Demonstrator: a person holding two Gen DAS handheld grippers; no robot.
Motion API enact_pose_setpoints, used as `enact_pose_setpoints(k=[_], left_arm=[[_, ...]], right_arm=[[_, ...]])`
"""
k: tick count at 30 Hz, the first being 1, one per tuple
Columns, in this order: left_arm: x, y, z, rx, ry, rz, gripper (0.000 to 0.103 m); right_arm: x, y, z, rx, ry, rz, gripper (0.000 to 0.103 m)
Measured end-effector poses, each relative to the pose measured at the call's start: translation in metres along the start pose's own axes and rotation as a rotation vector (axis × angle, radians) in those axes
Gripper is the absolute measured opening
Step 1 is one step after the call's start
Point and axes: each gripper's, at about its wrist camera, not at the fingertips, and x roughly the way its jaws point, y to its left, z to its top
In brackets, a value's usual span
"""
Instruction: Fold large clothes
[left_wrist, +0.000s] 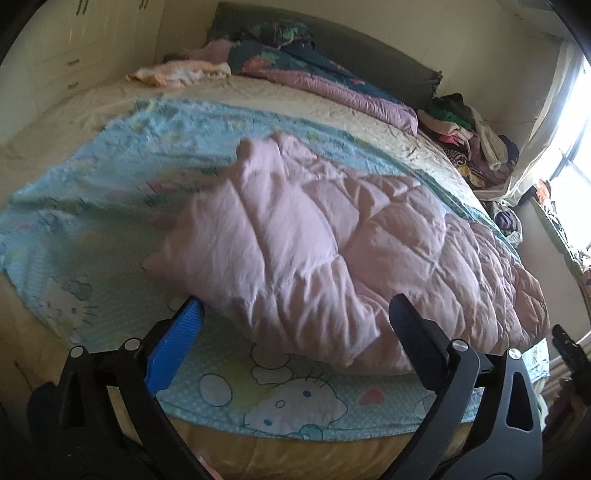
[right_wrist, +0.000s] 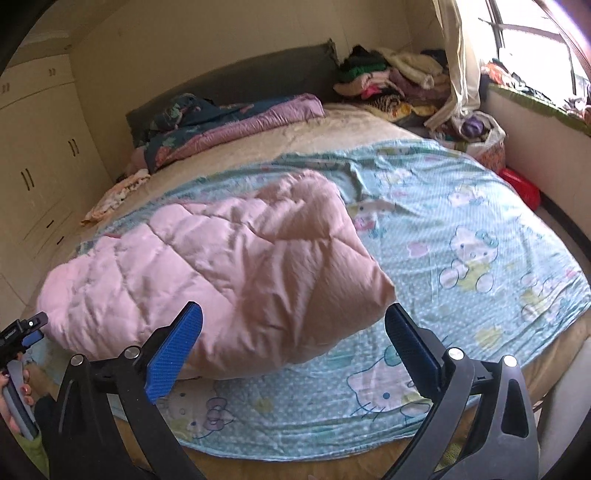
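Observation:
A pink quilted comforter (left_wrist: 332, 236) lies folded in a long puffy bundle on a light blue cartoon-cat sheet (left_wrist: 88, 206) spread over the bed. It also shows in the right wrist view (right_wrist: 221, 266), on the same sheet (right_wrist: 461, 229). My left gripper (left_wrist: 295, 314) is open, its blue fingers either side of the bundle's near edge, holding nothing. My right gripper (right_wrist: 293, 321) is open at the bundle's near right corner, empty. The left gripper shows at the left edge of the right wrist view (right_wrist: 22, 332), the right gripper at the far right of the left wrist view (left_wrist: 569, 350).
A purple and dark floral quilt (left_wrist: 325, 81) lies at the dark headboard (right_wrist: 236, 77). A pile of clothes (right_wrist: 388, 81) sits at the bed's far corner by the curtain and window. White wardrobes (right_wrist: 37, 155) stand left. A red object (right_wrist: 521, 188) lies beside the bed.

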Motion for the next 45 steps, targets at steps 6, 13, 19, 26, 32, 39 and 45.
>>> enact_pose_setpoints(k=[6,13,19,26,32,39,45], left_arm=[[-0.032,-0.008,0.006,0.032,-0.078,0.006,0.094],[-0.055,-0.026,0.008,0.062,-0.126,-0.014,0.094],[-0.066,-0.041,0.002,0.097,-0.151,-0.042,0.094],[-0.069,-0.063,-0.015,0.152,-0.157,-0.073,0.094],[-0.068,-0.079,-0.036,0.196,-0.156,-0.097,0.094],[-0.052,-0.096,-0.067,0.267,-0.101,-0.12,0.094],[-0.042,-0.1,-0.076,0.291,-0.063,-0.123,0.094]], right_arm=[[-0.029,0.024,0.004,-0.064,-0.06,0.019,0.099],[-0.058,0.052,0.004,-0.14,-0.117,0.034,0.099],[-0.076,0.071,-0.002,-0.186,-0.141,0.052,0.099],[-0.091,0.086,-0.01,-0.21,-0.172,0.069,0.099],[-0.098,0.091,-0.018,-0.202,-0.194,0.087,0.099],[-0.077,0.094,-0.042,-0.195,-0.11,0.094,0.099],[-0.054,0.1,-0.062,-0.206,-0.039,0.093,0.099]])
